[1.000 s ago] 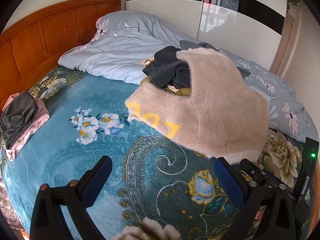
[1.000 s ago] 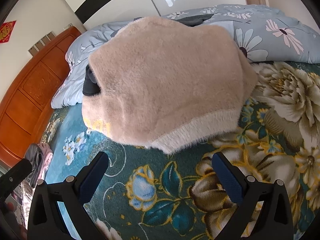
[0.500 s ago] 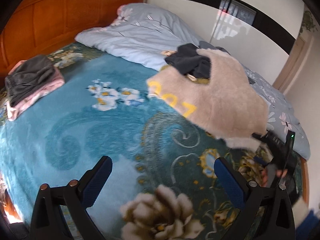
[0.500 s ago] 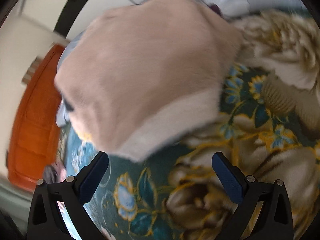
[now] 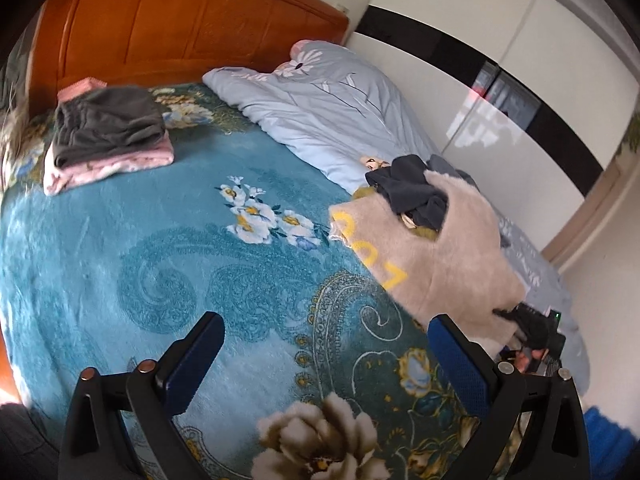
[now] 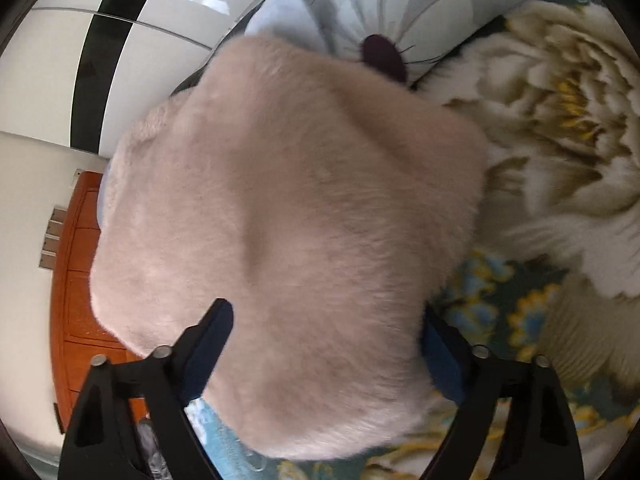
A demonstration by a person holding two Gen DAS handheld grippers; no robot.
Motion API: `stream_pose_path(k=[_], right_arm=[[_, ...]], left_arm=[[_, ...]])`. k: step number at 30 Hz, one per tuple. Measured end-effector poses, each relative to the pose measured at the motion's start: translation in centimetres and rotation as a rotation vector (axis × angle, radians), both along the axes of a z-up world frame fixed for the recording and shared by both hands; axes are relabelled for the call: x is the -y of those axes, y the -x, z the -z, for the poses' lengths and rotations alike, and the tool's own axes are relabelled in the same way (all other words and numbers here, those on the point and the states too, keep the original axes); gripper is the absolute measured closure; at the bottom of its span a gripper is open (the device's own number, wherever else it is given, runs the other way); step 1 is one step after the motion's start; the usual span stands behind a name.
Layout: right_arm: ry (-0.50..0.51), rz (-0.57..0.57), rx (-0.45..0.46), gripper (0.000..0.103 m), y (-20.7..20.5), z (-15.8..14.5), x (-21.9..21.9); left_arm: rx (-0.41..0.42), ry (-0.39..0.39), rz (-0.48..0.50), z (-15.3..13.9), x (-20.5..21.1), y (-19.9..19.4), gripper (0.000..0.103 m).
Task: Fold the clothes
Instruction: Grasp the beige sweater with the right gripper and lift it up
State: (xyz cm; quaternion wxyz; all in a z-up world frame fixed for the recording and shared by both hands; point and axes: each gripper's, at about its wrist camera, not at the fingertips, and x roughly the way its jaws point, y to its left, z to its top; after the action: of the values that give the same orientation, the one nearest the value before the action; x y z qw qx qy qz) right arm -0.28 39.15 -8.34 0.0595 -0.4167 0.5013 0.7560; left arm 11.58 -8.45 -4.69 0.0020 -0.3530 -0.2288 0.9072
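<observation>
A beige fleece garment [image 5: 440, 256] with yellow lettering lies draped over a heap of dark clothes [image 5: 412, 196] on the teal floral blanket [image 5: 160, 264]. In the right wrist view the same fleece [image 6: 288, 208] fills the frame. My right gripper [image 6: 326, 328] is low over its near edge, and its jaws are closing with the fabric bulging between them; the pads do not visibly pinch it. The left wrist view shows that gripper [image 5: 528, 328] at the fleece's lower corner. My left gripper [image 5: 324, 344] is open above bare blanket, holding nothing.
A folded stack of grey and pink clothes [image 5: 108, 132] sits near the wooden headboard [image 5: 180, 28]. A light-blue floral duvet [image 5: 332, 108] is bunched along the far side by the glossy wardrobe [image 5: 520, 60]. The blanket's big cream flower [image 6: 560, 128] lies right of the fleece.
My right gripper has dropped onto the fleece while rolling, and its fingers now straddle the fabric and stand narrower. The left view has swung sideways, bringing the folded stack further into the frame.
</observation>
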Motion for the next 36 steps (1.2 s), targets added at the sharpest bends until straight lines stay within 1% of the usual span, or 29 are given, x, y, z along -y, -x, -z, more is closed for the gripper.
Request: stream_pose_path(k=[1, 2, 3, 4, 6, 9, 10, 12, 14, 15, 18, 19, 21, 23, 25, 27, 29, 30, 33, 36], right_arm=[[0.014, -0.021, 0.000, 0.037, 0.1, -0.2, 0.3], [0.014, -0.051, -0.001, 0.048, 0.1, -0.6, 0.8], [0.006, -0.084, -0.003, 0.063, 0.1, -1.1, 1.4], [0.001, -0.111, -0.011, 0.069, 0.0, -1.6, 1.8], [0.017, -0.158, -0.062, 0.080, -0.6, -3.3, 2.6], [0.022, -0.265, -0.169, 0.084, -1.4, -7.7, 4.6], [0.007, -0.315, -0.212, 0.084, -1.7, -9.6, 5.6], [-0.009, -0.414, -0.326, 0.085, -2.6, -13.9, 7.9], [-0.005, -0.478, -0.430, 0.085, -3.6, -17.1, 9.9], [0.001, -0.500, -0.468, 0.085, -4.1, -18.2, 11.0], [0.014, -0.589, -0.599, 0.085, -6.5, -22.5, 14.4], [0.013, -0.624, -0.647, 0.085, -7.4, -24.3, 15.4], [0.039, -0.695, -0.756, 0.085, -9.1, -28.8, 17.2], [0.071, -0.744, -0.847, 0.086, -10.2, -31.2, 17.4], [0.080, -0.793, -0.957, 0.086, -11.9, -33.7, 18.3], [0.078, -0.827, -1.016, 0.086, -13.3, -35.3, 19.2], [0.063, -0.836, -1.009, 0.086, -14.2, -35.7, 19.7], [0.059, -0.835, -0.986, 0.086, -13.7, -35.6, 20.2], [0.127, -0.814, -0.850, 0.086, -10.7, -32.2, 20.8], [0.191, -0.782, -0.726, 0.086, -8.4, -28.2, 21.2]], left_arm=[[0.001, -0.013, -0.004, 0.1, 0.2, 0.0, 0.000], [0.004, -0.024, -0.001, 0.1, 0.3, 0.1, 0.000], [0.006, -0.034, 0.001, 0.2, 0.4, 0.2, 0.000], [0.008, -0.044, 0.005, 0.3, 0.5, 0.2, 0.000], [0.012, -0.057, 0.020, 0.4, 0.3, 0.3, 0.000], [0.009, -0.046, 0.039, 0.3, -0.1, 0.4, 0.000], [0.007, -0.042, 0.048, 0.2, -0.2, 0.4, 0.000], [0.000, -0.030, 0.058, -0.2, -0.4, 0.2, 0.000], [-0.031, -0.009, 0.053, -1.0, -0.2, -0.3, 0.000], [-0.054, -0.001, 0.054, -1.5, -0.1, -0.6, 0.000], [-0.135, 0.025, 0.083, -3.5, -0.2, -1.9, 0.000], [-0.159, 0.037, 0.101, -4.3, -0.3, -2.3, 0.000], [-0.208, 0.060, 0.142, -5.8, -0.6, -3.1, 0.000], [-0.251, 0.084, 0.187, -7.2, -0.9, -4.0, 0.000], [-0.271, 0.094, 0.228, -8.0, -1.2, -4.5, 0.000], [-0.283, 0.088, 0.278, -8.4, -1.5, -5.0, 0.000], [-0.274, 0.073, 0.326, -8.3, -1.8, -5.1, 0.000], [-0.262, 0.067, 0.347, -8.1, -2.0, -5.0, 0.000], [-0.184, 0.050, 0.433, -7.0, -3.9, -3.3, 0.000], [-0.094, 0.080, 0.531, -4.8, -6.7, -1.2, 0.000]])
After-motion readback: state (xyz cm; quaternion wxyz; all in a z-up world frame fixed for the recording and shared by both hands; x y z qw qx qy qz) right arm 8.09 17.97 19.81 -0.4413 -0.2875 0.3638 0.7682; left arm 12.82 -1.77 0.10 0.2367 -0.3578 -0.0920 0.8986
